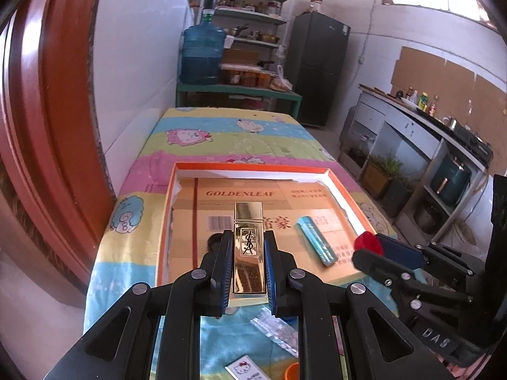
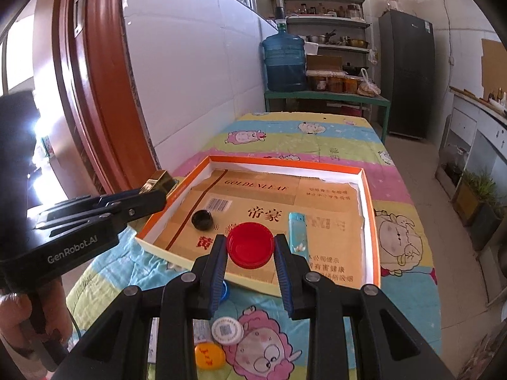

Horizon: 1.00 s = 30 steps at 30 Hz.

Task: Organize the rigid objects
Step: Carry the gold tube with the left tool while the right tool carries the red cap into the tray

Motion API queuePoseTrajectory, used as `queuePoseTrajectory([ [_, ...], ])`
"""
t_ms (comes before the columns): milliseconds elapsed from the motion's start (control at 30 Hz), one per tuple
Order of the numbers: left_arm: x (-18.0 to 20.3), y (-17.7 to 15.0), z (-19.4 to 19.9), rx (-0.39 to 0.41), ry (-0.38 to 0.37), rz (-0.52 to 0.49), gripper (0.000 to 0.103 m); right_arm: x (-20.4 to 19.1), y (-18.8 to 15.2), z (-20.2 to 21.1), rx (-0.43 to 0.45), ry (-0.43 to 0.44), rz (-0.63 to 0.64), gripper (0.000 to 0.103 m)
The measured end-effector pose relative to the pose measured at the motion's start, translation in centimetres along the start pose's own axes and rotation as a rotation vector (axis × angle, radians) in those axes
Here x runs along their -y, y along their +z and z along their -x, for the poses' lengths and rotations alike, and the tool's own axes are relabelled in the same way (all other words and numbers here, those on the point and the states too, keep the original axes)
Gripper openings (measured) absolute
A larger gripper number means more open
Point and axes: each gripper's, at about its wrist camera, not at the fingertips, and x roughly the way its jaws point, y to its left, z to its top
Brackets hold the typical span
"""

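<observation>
In the left wrist view my left gripper (image 1: pixel 248 234) is shut on a gold rectangular case (image 1: pixel 248 247), held above the near edge of the orange-rimmed tray (image 1: pixel 253 167). My right gripper (image 2: pixel 250 240) is shut on a red bottle cap (image 2: pixel 250 244) over the tray's near side (image 2: pixel 285 163). Inside the tray, on its cardboard liner, lie a blue lighter (image 2: pixel 298 231) and a black cap (image 2: pixel 202 218). From the right wrist view, the left gripper (image 2: pixel 157 193) hangs at the tray's left edge with the gold case (image 2: pixel 161 180). The right gripper (image 1: pixel 369 248) and red cap (image 1: pixel 367 241) show at the tray's right corner.
The tray sits on a cartoon-print cloth (image 2: pixel 317 139) over a table by a white wall. Loose on the cloth near me are a white round cap (image 2: pixel 226 331), an orange cap (image 2: pixel 207 356), a blue cap (image 2: pixel 224 291), a small plastic bag (image 1: pixel 279 329) and a card (image 1: pixel 244 369).
</observation>
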Motion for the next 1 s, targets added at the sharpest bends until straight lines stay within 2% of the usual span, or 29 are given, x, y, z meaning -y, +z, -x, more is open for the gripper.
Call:
queuePoseTrajectory([
  [367,-4.1,0.3,-2.6,-0.052,0.064,0.065,0.018,0.4,0.4,-2.6,-0.036,0.018,-0.024,0.030],
  [600,-4.9,0.8,-5.3,-0.094,0.073,0.062,0.018,0.6,0.7,-4.6,-0.063,0.018,-0.029,0.030],
  [1000,-5.4,1.6,-8.7,-0.119,0.092,0.074,0.018,1.2,1.4,-7.8,-0.094,0.020,-0.052,0.030],
])
